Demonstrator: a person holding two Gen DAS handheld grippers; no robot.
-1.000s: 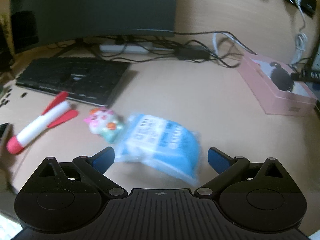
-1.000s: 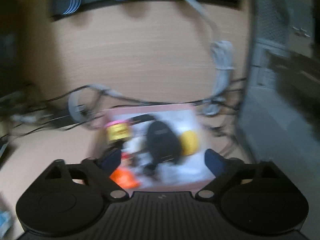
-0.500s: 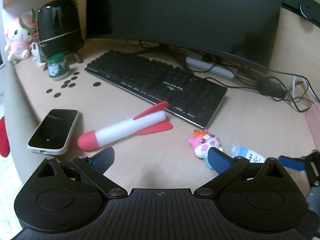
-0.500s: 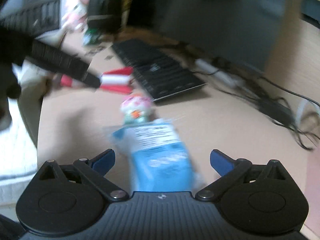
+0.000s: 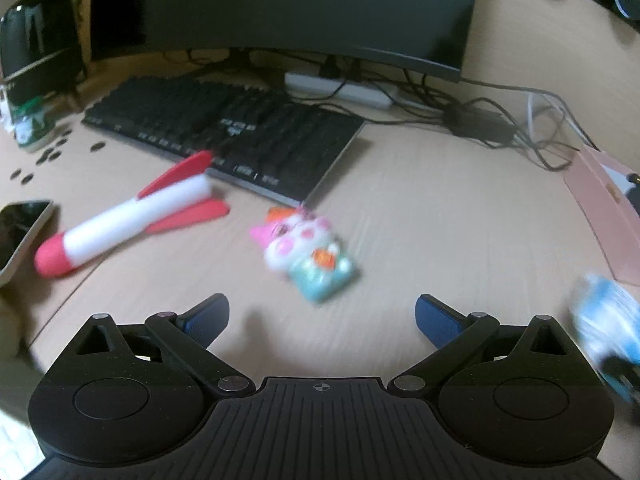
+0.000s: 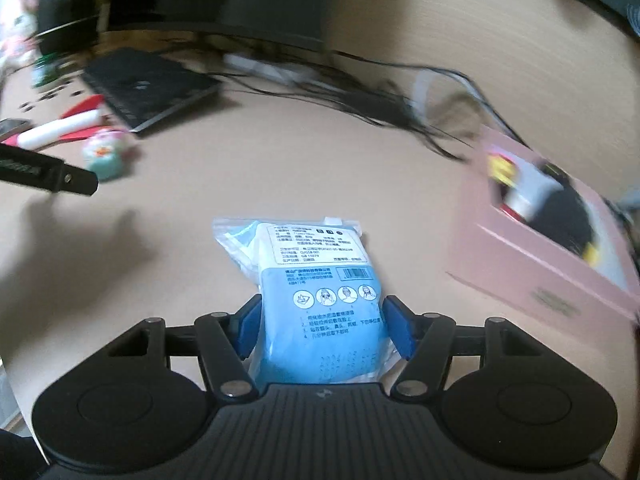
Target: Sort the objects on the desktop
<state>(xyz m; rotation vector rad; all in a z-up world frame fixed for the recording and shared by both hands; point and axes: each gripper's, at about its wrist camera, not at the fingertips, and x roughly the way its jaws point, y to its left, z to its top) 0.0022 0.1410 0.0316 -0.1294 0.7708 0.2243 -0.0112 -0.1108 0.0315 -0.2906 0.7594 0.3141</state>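
A blue face-mask packet (image 6: 316, 272) lies lengthwise between the blue pads of my right gripper (image 6: 322, 324). Its jaws are closing and both pads touch the packet's sides. In the left wrist view the same packet (image 5: 608, 324) shows blurred at the far right edge. My left gripper (image 5: 322, 312) hangs open above bare desk with nothing between its fingers. Just beyond it lies a pink and teal cat toy (image 5: 308, 256). A red and white toy rocket (image 5: 124, 220) lies further left. A pink box (image 6: 552, 264) holding a black item and yellow bits stands to the right.
A black keyboard (image 5: 224, 136) and a monitor (image 5: 280, 4) fill the back of the desk. A tangle of cables (image 5: 500, 120) runs toward the pink box. A phone (image 5: 20, 232) lies at the left edge, with a small jar (image 5: 30, 128) and a black appliance (image 5: 40, 44) behind it.
My right gripper has swung from the pink box to the mask packet and closed around it; the packet has shifted right, away from the cat toy. The left gripper has drifted and stays open.
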